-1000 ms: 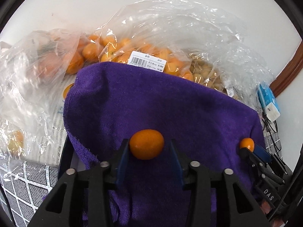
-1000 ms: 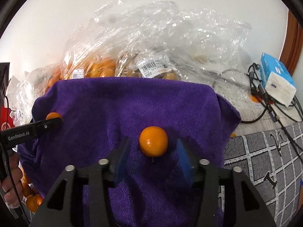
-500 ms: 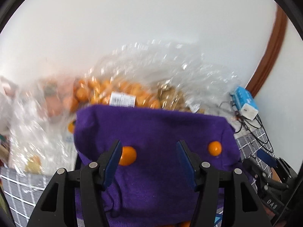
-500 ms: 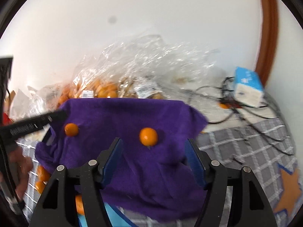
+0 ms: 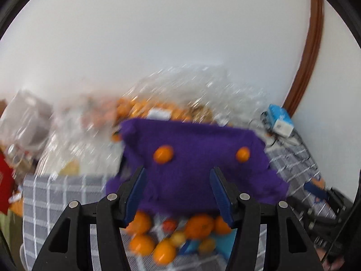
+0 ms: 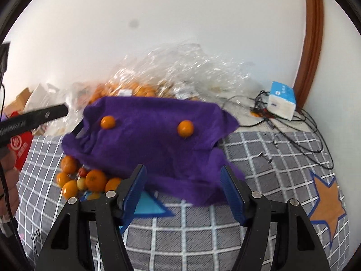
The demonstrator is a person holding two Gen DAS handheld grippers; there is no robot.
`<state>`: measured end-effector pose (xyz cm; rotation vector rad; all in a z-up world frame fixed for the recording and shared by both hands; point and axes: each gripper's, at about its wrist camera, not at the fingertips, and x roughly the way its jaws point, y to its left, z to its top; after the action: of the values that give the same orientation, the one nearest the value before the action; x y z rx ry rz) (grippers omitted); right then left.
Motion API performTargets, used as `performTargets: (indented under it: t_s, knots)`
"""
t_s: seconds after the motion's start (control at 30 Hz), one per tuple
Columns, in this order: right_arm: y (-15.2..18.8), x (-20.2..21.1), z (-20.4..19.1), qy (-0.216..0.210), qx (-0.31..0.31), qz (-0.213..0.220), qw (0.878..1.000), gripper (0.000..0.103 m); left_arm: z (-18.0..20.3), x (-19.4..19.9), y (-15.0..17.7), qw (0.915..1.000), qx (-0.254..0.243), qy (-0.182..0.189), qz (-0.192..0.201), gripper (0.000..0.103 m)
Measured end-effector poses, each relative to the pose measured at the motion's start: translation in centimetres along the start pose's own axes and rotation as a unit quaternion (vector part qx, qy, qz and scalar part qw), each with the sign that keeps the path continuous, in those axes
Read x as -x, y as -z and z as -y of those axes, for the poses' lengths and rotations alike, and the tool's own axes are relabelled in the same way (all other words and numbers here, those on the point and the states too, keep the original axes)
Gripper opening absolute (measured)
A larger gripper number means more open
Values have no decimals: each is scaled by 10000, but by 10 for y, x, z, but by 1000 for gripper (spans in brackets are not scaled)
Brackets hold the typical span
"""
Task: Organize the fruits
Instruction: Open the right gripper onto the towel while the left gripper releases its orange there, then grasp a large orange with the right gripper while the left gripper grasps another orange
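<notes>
Both my claws stand wide with nothing between their blue pads; the jaws have just been opening. My left claw (image 5: 178,194) and my right claw (image 6: 183,194) hang above the near edge of the purple towel (image 6: 153,135). Two small oranges rest on that towel, well apart: the left orange (image 6: 107,122) and the right orange (image 6: 185,128). A heap of loose fruit (image 6: 85,178) lies just below the towel's near-left corner, on the grey checked cloth (image 6: 259,158). Behind the towel sit clear bags of fruit (image 6: 171,76).
</notes>
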<state>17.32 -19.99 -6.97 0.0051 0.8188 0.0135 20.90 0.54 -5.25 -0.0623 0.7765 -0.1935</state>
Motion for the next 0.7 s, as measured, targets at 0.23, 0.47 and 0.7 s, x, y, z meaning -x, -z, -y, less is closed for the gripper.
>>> performTargets:
  t_s: [0.23, 0.47, 0.7]
  knots:
    - [24, -16, -34, -451, 237, -231, 9984, 55, -69, 8, 68, 9964, 721, -339, -305, 56]
    - [40, -42, -69, -709, 667, -370, 9946, 55, -103, 5, 116, 9917, 1182, -450, -241, 56]
    - [34, -78, -83, -789, 832, -739, 9906, 55, -109, 1, 125, 9896, 1255, -654, -275, 56]
